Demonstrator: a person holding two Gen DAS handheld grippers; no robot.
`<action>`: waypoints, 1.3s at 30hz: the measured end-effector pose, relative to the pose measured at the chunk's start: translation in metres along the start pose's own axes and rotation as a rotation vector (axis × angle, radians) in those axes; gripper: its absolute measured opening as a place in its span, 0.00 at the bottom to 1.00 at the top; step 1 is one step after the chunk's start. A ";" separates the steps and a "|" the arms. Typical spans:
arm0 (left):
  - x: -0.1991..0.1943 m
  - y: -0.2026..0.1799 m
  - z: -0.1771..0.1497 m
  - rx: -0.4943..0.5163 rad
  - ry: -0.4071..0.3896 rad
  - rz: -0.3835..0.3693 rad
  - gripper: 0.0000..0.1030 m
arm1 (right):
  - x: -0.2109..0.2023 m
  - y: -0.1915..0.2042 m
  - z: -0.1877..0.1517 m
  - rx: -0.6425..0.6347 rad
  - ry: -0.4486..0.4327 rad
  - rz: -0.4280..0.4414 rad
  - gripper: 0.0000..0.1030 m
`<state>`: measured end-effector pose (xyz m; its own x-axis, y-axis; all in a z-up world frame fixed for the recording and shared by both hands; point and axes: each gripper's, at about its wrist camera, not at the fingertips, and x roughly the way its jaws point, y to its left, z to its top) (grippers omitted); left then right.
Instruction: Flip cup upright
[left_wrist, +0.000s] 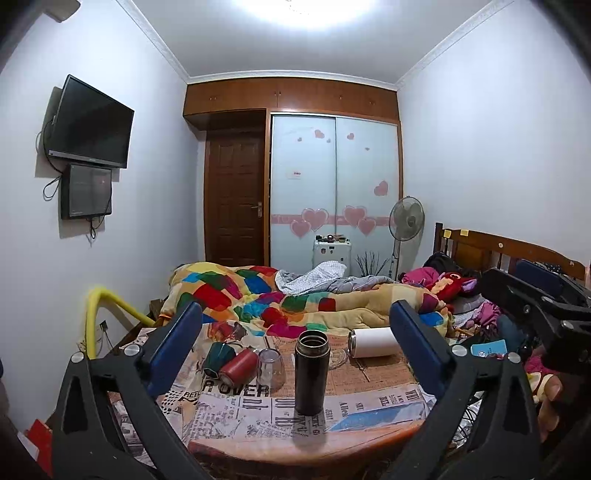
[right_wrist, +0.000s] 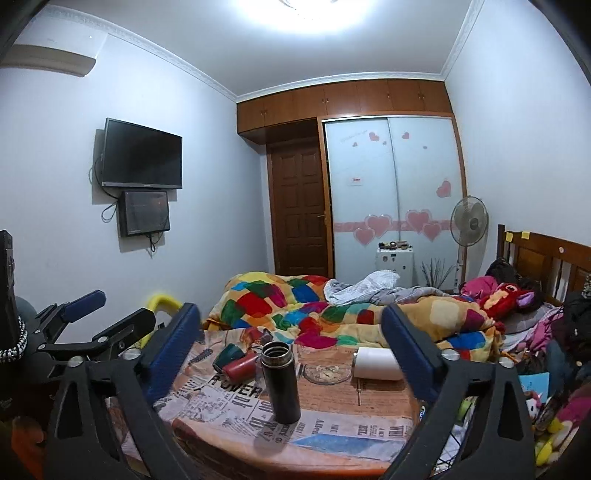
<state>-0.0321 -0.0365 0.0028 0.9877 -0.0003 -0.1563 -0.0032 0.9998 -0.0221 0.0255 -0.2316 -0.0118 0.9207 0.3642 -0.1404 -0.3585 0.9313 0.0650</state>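
Note:
A dark flask (left_wrist: 311, 373) stands upright with its mouth open near the table's front; it also shows in the right wrist view (right_wrist: 281, 382). Behind it a white cup (left_wrist: 373, 342) lies on its side at the right (right_wrist: 376, 363). A red cup (left_wrist: 238, 366) and a green cup (left_wrist: 218, 357) lie on their sides at the left (right_wrist: 240, 367) (right_wrist: 228, 356). A clear glass (left_wrist: 271, 367) stands mouth down beside them. My left gripper (left_wrist: 295, 349) is open and empty, short of the flask. My right gripper (right_wrist: 291, 345) is open and empty too.
The round table (left_wrist: 295, 441) wears a newspaper-print cloth. A glass dish (right_wrist: 327, 371) sits mid-table. A bed with a patchwork quilt (left_wrist: 295, 299) lies behind. Toys and clutter (right_wrist: 546, 398) crowd the right side. The left gripper shows at far left in the right wrist view (right_wrist: 92, 317).

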 end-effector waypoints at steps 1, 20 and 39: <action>-0.001 0.000 -0.001 -0.001 0.001 0.002 1.00 | -0.002 -0.001 0.001 -0.003 0.001 -0.007 1.00; -0.002 0.000 -0.005 -0.004 0.002 0.009 1.00 | -0.007 -0.002 -0.002 -0.013 0.024 -0.015 1.00; 0.004 0.001 -0.006 -0.009 0.005 0.008 1.00 | -0.005 -0.004 -0.012 -0.011 0.037 -0.011 1.00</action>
<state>-0.0294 -0.0360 -0.0039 0.9869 0.0075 -0.1613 -0.0125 0.9995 -0.0299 0.0201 -0.2368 -0.0228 0.9183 0.3539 -0.1775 -0.3504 0.9352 0.0522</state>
